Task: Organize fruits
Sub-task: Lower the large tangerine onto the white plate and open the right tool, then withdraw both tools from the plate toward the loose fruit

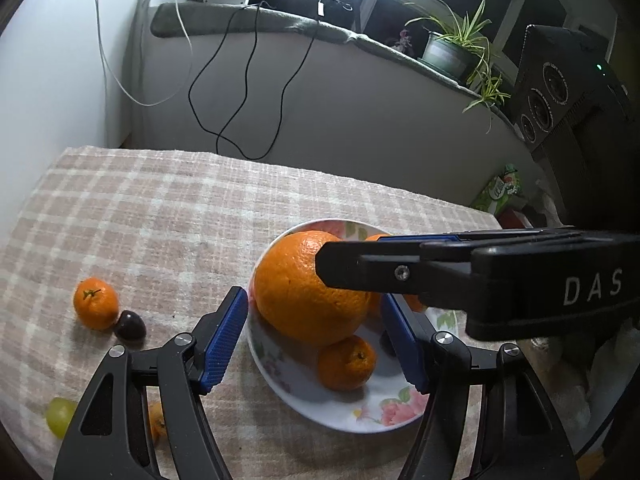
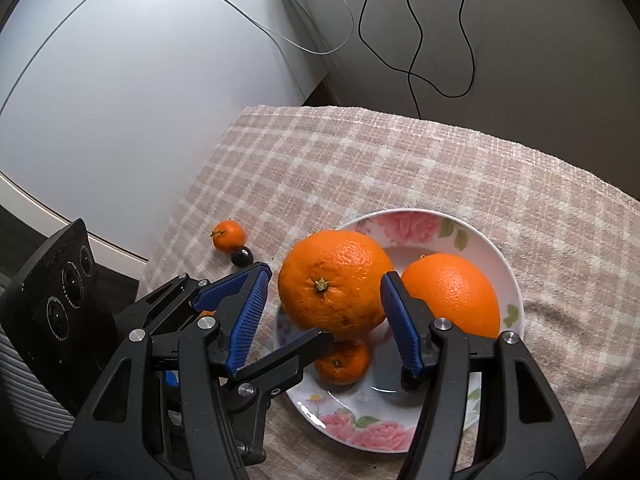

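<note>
My plate (image 2: 510, 280) holds three citrus; mandarin (image 1: 96, 302), plum (image 1: 130, 325), grape (image 1: 60, 420) wait (both tongs released, around the big orange (image 2: 334, 280))

A large orange (image 2: 334, 280) rests stem-up atop a small mandarin (image 2: 342, 362) in the floral plate (image 2: 412, 220), beside a second orange (image 2: 452, 294), while another mandarin (image 2: 228, 235), a dark fruit (image 2: 241, 257), possibly a plum, and a green grape (image 1: 60, 414) lie on the cloth to its left.
</note>
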Available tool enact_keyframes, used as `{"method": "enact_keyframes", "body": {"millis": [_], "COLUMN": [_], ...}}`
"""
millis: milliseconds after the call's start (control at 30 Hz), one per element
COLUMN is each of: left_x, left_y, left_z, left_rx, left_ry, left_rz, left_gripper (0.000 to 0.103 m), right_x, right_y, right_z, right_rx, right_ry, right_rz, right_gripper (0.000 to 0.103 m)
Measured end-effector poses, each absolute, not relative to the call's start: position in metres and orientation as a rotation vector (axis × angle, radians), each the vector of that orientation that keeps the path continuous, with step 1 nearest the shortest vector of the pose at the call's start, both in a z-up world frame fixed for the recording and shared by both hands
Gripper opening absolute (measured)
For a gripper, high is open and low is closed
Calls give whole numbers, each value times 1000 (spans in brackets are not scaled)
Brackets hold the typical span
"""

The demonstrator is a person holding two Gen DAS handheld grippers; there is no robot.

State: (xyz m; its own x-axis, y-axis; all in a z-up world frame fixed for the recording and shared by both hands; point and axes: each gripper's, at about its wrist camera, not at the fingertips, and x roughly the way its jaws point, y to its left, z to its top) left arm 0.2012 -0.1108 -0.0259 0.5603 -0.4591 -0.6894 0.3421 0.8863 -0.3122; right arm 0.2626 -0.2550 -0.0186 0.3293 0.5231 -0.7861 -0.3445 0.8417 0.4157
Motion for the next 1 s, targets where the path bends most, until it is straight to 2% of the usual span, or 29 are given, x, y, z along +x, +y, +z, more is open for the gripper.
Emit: {"method": "enact_keyframes", "body": {"millis": [633,933,1000], "left_x": [166,128,120], "left_y": [-81,-31,-17], "left_z": [-21,-22,-25], "left_rx": [-155,-145,-150], "left_ry": [810,750,746], "left_rz": [-469,-404,-370], "left_gripper": [67,68,68], "right_x": [231,190,176], "right_y": [-264,-253,-245], "right_z": [-8,3,7], "right_rx": [156,78,46], "right_ry": [1002,858,814], "right_rz": [551,556,575], "right_gripper": [62,64,67]}}
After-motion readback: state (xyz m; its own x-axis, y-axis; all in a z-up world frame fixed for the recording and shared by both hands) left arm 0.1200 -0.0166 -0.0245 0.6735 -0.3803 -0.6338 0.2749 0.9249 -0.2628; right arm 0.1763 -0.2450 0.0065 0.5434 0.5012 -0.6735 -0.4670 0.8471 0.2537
